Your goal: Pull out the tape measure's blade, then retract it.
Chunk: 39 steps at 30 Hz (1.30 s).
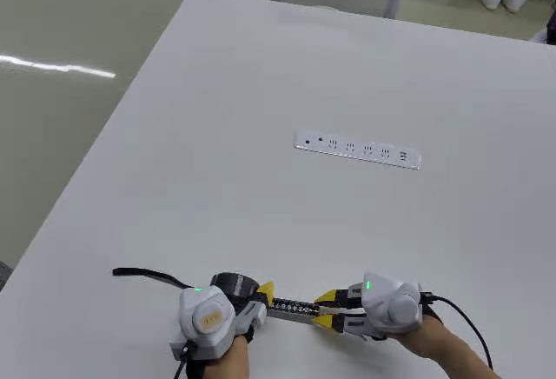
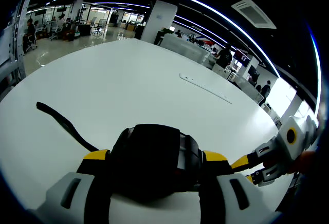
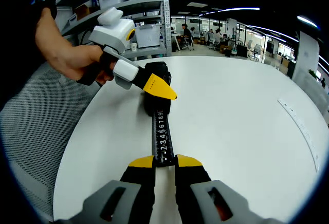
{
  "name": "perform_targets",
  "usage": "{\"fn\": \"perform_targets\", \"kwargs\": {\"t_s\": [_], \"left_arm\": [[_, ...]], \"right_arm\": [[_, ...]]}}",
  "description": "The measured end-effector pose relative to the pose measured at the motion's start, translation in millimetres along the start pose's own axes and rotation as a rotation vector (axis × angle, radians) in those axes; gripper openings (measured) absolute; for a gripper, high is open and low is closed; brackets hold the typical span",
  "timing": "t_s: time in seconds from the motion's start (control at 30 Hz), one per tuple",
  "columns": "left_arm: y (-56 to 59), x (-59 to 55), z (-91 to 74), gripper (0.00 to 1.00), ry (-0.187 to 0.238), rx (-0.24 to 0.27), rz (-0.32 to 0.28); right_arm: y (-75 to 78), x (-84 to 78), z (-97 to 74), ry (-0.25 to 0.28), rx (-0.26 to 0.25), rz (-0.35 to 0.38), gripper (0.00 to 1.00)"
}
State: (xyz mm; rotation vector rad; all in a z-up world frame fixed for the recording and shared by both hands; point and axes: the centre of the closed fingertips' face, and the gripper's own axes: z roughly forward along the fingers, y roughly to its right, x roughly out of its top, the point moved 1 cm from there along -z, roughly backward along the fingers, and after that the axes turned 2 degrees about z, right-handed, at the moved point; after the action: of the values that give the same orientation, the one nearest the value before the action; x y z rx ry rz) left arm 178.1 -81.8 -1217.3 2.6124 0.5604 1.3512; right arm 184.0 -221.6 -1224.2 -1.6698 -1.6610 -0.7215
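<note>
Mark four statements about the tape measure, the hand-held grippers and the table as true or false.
1. The left hand-held gripper is clamped around the black tape measure case. True.
2. The dark numbered blade is fully retracted into the case. False: a short stretch is out, and the right hand-held gripper is shut on its end.
3. The long white power strip lies on the white table, well apart from both grippers. True.
4. The right hand-held gripper holds the thin black strap. False: the strap lies loose on the table, on the far side of the case from that gripper.
</note>
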Motion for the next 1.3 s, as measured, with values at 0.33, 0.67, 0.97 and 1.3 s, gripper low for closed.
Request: {"fn": "perform_targets", "kwargs": {"t_s": [0.33, 0.67, 0.97, 1.3], "left_arm": [[-0.2, 0.5, -0.2, 0.67, -0.001, -0.004, -0.007], [-0.3, 0.7, 0.1, 0.67, -0.001, -0.003, -0.01], [-0.3, 0.7, -0.2, 0.67, -0.001, -0.004, -0.015], [-0.3, 0.4, -0.2, 0.67, -0.002, -0.004, -0.016]], "right_arm": [[-1.4, 7.4, 8.5, 0.006, 0.008, -0.002, 0.12], [-1.7, 12.0, 17.8, 0.011, 0.015, -0.001, 0.12], [-2.8, 17.7, 25.1, 0.019, 0.018, -0.002, 0.12], [-4.4, 23.1, 33.3, 0.024, 0.024, -0.004, 0.12]]}}
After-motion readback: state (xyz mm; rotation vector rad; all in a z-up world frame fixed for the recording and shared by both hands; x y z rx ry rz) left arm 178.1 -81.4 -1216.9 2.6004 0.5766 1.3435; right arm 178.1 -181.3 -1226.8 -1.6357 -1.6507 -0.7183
